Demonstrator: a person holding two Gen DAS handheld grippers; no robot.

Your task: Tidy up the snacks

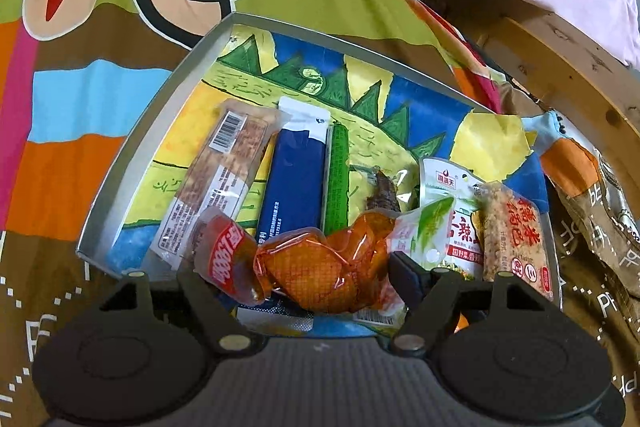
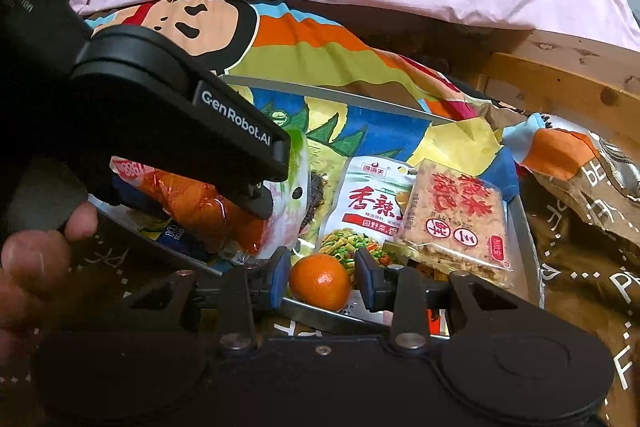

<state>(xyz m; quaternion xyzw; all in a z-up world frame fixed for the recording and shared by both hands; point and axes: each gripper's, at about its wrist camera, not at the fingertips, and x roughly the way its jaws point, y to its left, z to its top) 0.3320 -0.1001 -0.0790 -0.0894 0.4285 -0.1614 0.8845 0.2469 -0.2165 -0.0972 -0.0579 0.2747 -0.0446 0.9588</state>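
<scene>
Snacks lie in the tray (image 1: 120, 195). My left gripper (image 1: 296, 267) is spread around the orange packet (image 1: 320, 267) at the tray's near edge; whether its pads press I cannot tell. My right gripper (image 2: 322, 277) pinches a tangerine (image 2: 320, 281) over that near rim. Next, I judge: set the tangerine down inside.

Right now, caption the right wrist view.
Right gripper holds a mandarin over the snack tray.

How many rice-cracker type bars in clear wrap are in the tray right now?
2. One rice cracker bar with a barcode lies at the tray's left side beside the blue packet; the red-lettered rice cracker bar lies at the right edge. More may be hidden under the orange packet.
</scene>
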